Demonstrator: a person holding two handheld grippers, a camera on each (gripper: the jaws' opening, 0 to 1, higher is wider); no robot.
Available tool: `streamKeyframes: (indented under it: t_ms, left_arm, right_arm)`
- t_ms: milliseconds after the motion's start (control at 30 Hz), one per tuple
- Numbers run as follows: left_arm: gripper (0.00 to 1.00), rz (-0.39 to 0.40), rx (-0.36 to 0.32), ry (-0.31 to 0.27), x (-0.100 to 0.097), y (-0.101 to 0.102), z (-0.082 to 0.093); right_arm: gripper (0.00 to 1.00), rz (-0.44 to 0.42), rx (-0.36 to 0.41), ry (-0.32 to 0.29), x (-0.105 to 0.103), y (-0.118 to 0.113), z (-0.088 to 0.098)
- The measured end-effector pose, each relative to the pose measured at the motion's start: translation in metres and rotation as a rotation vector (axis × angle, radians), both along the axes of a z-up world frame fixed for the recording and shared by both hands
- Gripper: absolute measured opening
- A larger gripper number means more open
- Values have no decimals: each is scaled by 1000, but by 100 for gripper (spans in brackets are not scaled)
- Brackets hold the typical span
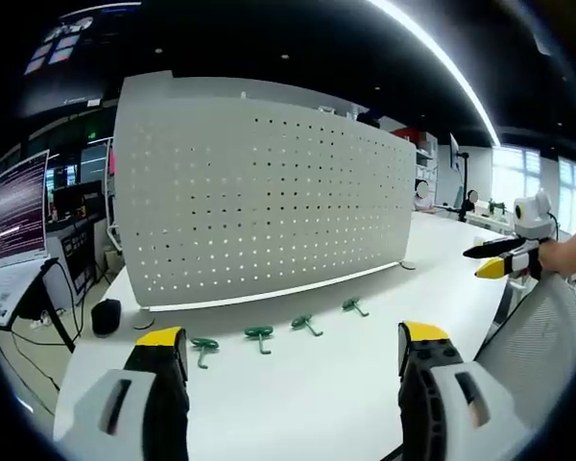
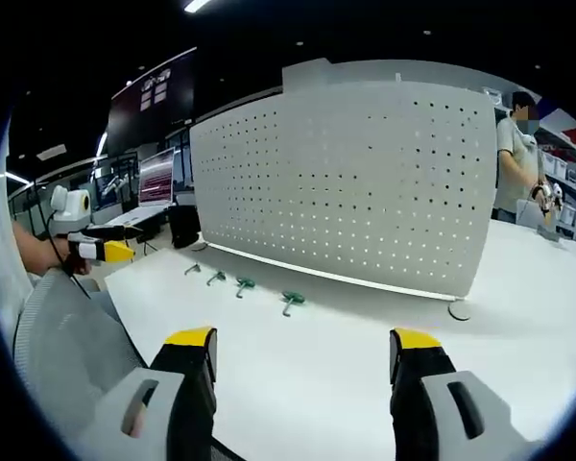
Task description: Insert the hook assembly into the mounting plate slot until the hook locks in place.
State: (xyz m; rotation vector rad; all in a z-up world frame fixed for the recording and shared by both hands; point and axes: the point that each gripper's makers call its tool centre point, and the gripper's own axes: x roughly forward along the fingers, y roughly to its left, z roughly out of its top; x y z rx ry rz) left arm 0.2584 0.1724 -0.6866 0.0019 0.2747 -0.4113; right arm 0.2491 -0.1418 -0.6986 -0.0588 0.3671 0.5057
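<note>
Both the left gripper [image 1: 293, 351] and the right gripper [image 2: 302, 355] hover above the white table [image 1: 298, 403] with jaws apart and empty. Four green hooks [image 1: 259, 334] lie in a row on the table just before the upright pegboard [image 1: 259, 192].

Bright, even overhead light from ceiling strip [image 1: 442, 58]; window glare far right in left gripper view. Soft shadow under pegboard [image 1: 259, 192]. Heavy fisheye bending at edges, centre sharp.
</note>
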Motion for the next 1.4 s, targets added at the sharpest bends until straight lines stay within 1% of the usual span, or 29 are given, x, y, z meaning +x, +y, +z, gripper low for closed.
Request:
streamKeyframes:
  t_ms: [767, 900, 1000, 1067, 1267, 1333, 1400]
  left_arm:
    - [92, -3, 8, 4, -1, -1, -1]
    - [92, -4, 6, 5, 0, -1, -2]
    - [92, -8, 11, 4, -1, -1, -2]
    - [92, -8, 13, 1, -1, -1, -2]
    - [92, -4, 5, -2, -1, 0, 0]
    - [91, -4, 5, -2, -1, 0, 0]
    - [91, -3, 4, 1, -1, 0, -1]
  right_arm:
    - [69, 7, -12, 17, -1, 0, -4]
    - [69, 3, -7, 19, -1, 0, -4]
    - [65, 11, -1, 25, -2, 2, -4]
    - [65, 18, 15, 22, -2, 4, -3]
    - [65, 27, 8, 19, -3, 5, -2]
    - [64, 36, 16, 28, -4, 7, -3]
    - [64, 29, 14, 21, -3, 6, -2]
